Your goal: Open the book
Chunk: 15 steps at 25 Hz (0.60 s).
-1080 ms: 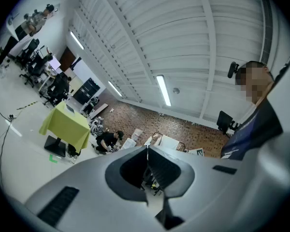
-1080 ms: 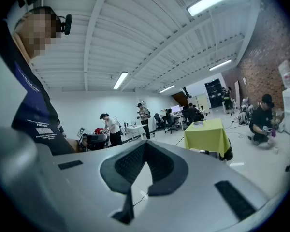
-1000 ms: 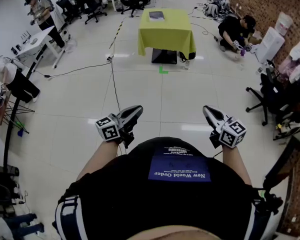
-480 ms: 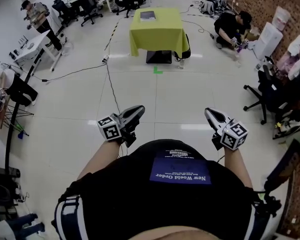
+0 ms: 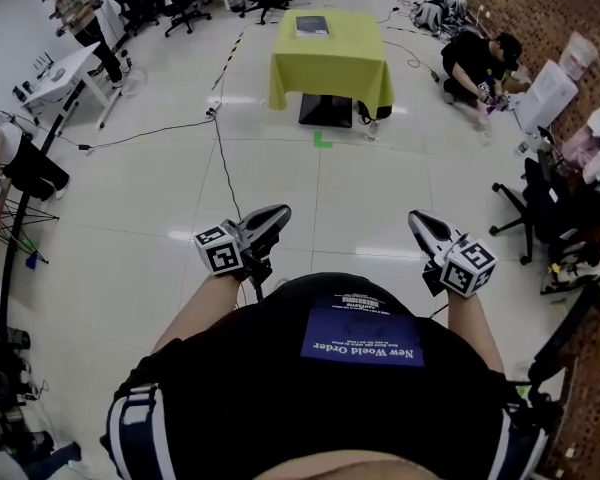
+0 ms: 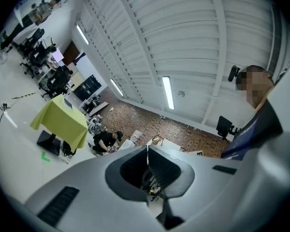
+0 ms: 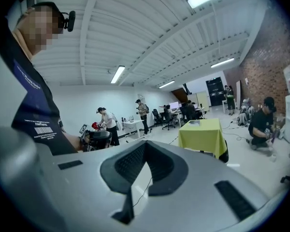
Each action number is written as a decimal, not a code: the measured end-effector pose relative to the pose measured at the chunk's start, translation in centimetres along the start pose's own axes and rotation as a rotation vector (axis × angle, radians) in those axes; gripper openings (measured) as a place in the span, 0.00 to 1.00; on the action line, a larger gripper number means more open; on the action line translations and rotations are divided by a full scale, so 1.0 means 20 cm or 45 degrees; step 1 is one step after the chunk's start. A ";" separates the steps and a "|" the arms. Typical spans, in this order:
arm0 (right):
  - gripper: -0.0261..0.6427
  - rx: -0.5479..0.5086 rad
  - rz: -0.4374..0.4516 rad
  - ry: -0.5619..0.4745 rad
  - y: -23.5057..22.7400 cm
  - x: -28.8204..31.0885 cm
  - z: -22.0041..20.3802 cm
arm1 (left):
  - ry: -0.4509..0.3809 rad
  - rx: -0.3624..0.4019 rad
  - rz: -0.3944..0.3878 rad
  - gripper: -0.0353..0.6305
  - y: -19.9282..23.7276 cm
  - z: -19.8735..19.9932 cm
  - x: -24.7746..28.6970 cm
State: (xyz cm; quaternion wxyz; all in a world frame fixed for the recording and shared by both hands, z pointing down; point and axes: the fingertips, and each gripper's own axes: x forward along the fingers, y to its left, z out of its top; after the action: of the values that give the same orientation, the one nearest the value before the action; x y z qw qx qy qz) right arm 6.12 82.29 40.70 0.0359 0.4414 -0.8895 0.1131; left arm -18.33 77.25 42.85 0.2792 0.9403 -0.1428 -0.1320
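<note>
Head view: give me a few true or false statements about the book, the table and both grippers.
1. The book lies on the yellow-covered table. True.
2. The left gripper holds the book. False: it is shut on nothing, far from the table.
3. A person crouches on the floor to the right of the table. True.
4. The right gripper rests on the table. False: it is held in the air close to the wearer's body.
</note>
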 end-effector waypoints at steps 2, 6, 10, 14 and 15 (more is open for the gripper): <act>0.02 -0.003 -0.011 -0.013 0.00 0.18 0.09 | 0.004 -0.001 -0.021 0.06 0.12 0.14 -0.03; 0.02 -0.002 -0.035 -0.042 -0.02 0.53 0.25 | 0.045 0.046 -0.058 0.06 0.38 0.41 -0.08; 0.02 0.007 -0.067 -0.037 -0.04 0.81 0.30 | 0.105 0.101 -0.085 0.06 0.63 0.58 -0.11; 0.02 0.010 -0.073 0.000 -0.09 1.01 0.31 | 0.095 0.081 -0.130 0.06 0.81 0.67 -0.06; 0.02 0.011 -0.074 0.009 -0.11 1.04 0.31 | 0.091 0.071 -0.141 0.06 0.84 0.67 -0.04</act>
State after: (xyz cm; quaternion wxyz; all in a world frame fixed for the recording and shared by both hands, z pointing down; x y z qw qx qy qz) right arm -4.51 63.38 38.50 0.0404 0.4669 -0.8756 0.1174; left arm -26.72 57.48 41.49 0.2501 0.9583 -0.0843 -0.1096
